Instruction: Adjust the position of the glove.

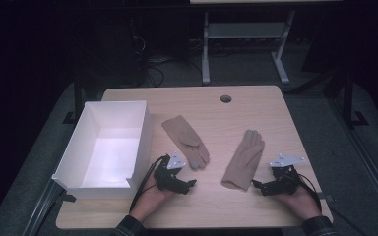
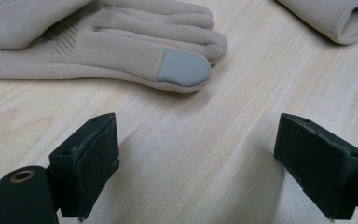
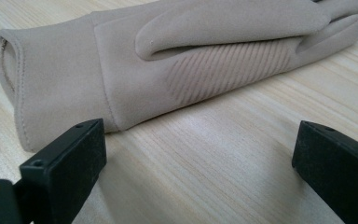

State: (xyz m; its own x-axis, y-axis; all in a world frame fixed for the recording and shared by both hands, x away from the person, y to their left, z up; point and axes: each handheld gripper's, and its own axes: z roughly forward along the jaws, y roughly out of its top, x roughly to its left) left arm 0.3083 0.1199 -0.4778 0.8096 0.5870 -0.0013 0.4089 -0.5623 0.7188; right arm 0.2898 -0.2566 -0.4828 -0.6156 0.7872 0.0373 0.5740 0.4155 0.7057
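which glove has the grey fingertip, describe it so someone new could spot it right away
Start at the white box on the table's left side. The glove just right of it is the one, cuff away from the person, a grey patch on one fingertip. The other glove lies farther right, cuff toward the person.

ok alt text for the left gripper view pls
A beige glove with a grey fingertip patch lies flat on a light wood table, just beyond the left gripper, whose black jaws stand wide open. A second glove's cuff shows top right.
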